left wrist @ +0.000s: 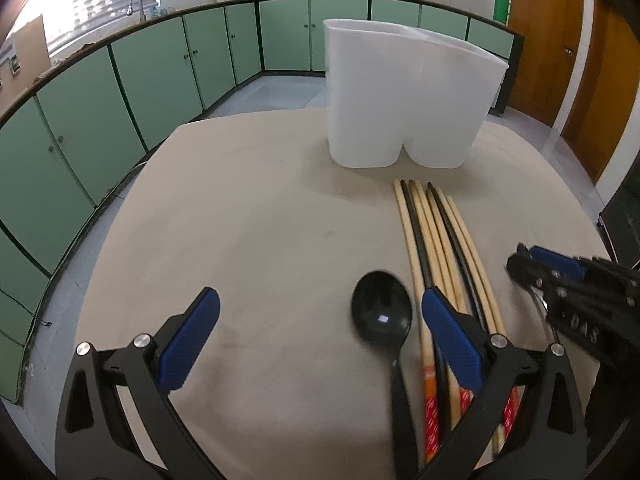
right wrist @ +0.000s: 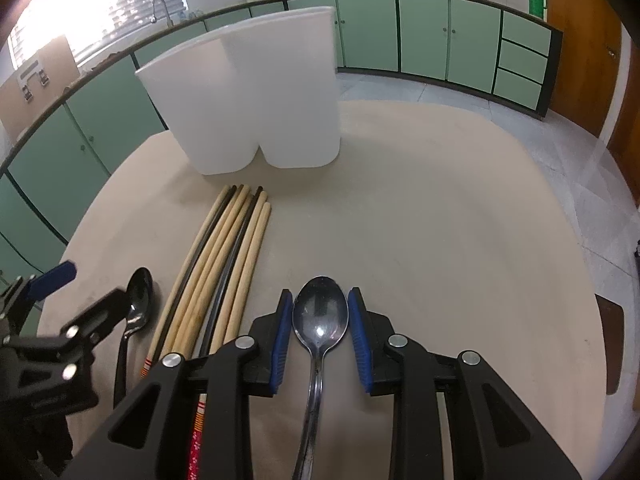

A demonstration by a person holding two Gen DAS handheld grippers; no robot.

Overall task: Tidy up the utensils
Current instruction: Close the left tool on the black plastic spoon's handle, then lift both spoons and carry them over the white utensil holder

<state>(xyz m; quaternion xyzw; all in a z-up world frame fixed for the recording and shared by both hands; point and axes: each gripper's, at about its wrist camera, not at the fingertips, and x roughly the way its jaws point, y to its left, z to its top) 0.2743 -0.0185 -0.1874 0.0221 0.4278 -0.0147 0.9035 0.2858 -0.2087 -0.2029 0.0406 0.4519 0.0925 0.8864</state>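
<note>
right gripper [right wrist: 320, 336] pads clamped on metal spoon [right wrist: 320, 320] bowl, flat on table [right wrist: 440, 220], left gripper [left wrist: 320, 336] fingers wide apart over black spoon [left wrist: 382, 314], chopsticks [right wrist: 224, 264] bundled between spoons, white holder [right wrist: 248, 96] behind them

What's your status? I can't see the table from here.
Right gripper shut on metal spoon. Left gripper open over black spoon. Chopsticks between. Holder unobstructed.

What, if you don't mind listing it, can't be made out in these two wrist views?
- Holder contents: both views, opaque white walls hide them.
- Chopsticks' near ends: left view, left gripper finger covers them.
- Metal spoon handle end: right view, cut off by bottom edge.
- Black spoon: left view, blurred.
</note>
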